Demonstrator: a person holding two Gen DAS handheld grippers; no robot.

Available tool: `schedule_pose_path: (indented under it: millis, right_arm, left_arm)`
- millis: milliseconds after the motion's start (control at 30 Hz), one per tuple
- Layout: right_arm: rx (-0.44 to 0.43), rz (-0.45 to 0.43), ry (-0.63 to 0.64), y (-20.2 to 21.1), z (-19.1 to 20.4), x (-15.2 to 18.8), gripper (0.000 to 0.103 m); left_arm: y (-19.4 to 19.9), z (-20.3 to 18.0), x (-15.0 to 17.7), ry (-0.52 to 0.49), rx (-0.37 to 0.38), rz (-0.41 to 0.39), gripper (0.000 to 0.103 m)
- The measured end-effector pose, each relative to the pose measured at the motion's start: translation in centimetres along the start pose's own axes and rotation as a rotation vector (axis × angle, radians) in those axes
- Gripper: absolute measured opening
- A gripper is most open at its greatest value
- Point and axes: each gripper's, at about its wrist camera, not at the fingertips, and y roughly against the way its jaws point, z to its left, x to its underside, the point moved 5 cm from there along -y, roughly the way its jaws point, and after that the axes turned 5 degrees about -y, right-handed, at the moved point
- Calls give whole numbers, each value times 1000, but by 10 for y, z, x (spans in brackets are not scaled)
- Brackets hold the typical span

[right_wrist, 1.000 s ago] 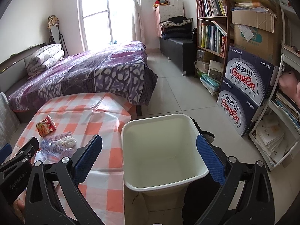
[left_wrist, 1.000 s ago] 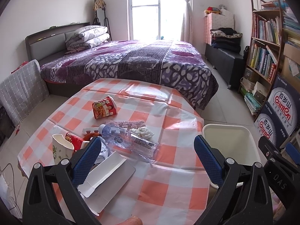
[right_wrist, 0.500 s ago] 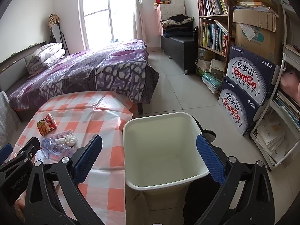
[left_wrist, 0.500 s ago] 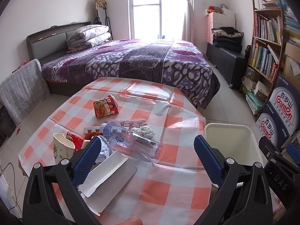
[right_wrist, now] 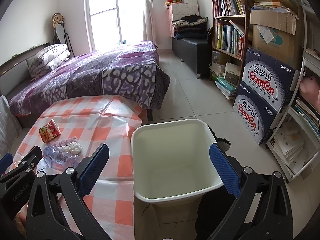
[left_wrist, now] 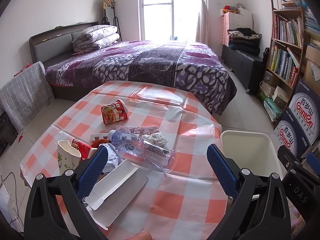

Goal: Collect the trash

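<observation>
Both views are inching forward — left gripper and right gripper spread wide, empty; littered table and bin awaiting collection.

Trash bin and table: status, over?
Left gripper open, right gripper open, both empty. Bin empty beside table. Bottle, paper cup, flattened carton on the tablecloth, nothing blocking.
</observation>
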Motion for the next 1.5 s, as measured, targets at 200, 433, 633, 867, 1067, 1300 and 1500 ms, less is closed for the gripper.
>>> schedule_pose_path:
  millis: [200, 433, 633, 867, 1067, 1300, 1500]
  right_arm:
    - [1, 4, 1, -1, 1, 0, 96]
    - [-2, 21, 17, -4, 4, 4, 96]
    - [-3, 28, 21, -4, 4, 4, 96]
    - [-2, 28, 21, -5, 6, 3, 96]
    - [-9, 51, 33, -8, 12, 5, 96]
    - [-31, 144, 38, -26, 15, 18, 96]
    - [-88, 228, 54, -38, 24, 31, 96]
  left_arm:
    - [-1, 2, 2, 0, -4, 6, 96]
    - [-3, 3, 3, 4, -11, 15, 96]
    - [-3, 4, 3, 6, -15, 20, 96]
    - [-6, 6, 5, 8, -22, 31, 96]
    - [-21, 18, 13, 3, -69, 112, 96]
    - [-60, 43, 36, -37, -78, 337, 96]
    - [-71, 64, 37, -149, 10, 463, 96]
